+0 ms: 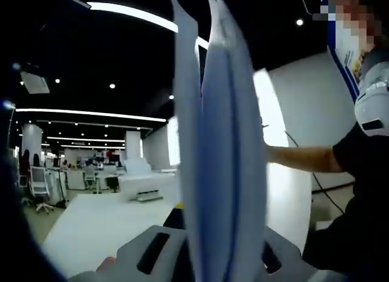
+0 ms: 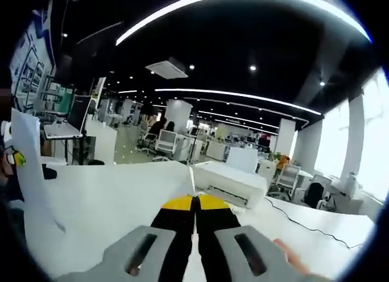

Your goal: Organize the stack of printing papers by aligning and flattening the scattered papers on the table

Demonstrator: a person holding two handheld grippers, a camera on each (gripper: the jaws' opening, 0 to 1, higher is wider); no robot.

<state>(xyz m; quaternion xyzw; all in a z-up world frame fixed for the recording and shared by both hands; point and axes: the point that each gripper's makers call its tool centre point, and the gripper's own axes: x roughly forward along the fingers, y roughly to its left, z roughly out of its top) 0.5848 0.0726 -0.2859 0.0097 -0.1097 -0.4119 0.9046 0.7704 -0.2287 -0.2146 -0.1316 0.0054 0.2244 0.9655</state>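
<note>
In the left gripper view the left tool (image 1: pixel 219 257) is clamped on a sheaf of printing papers (image 1: pixel 222 148), held upright and edge-on to the camera, so the sheets rise from between the jaws to the top of the view and fan slightly apart higher up. Behind them lies the white table (image 1: pixel 91 227), and a person's forearm (image 1: pixel 298 157) reaches in from the right towards the sheets. In the right gripper view the right tool (image 2: pixel 194 203) has its yellow-tipped jaws pressed together with nothing visible between them, pointing out over the same table towards a white printer (image 2: pixel 231 178); a loose sheet (image 2: pixel 27 154) stands up at the left edge of that view. The step in hand looks like squaring the sheaf. To do it well, I judge the left tool should keep its firm hold low on the stack while the bottom edges are tapped on the table until the splayed sheets close up. The right tool can then steady the free side as the stack is laid flat. Letting go too soon risks the upper sheets sliding apart, since they already separate near the top.
</note>
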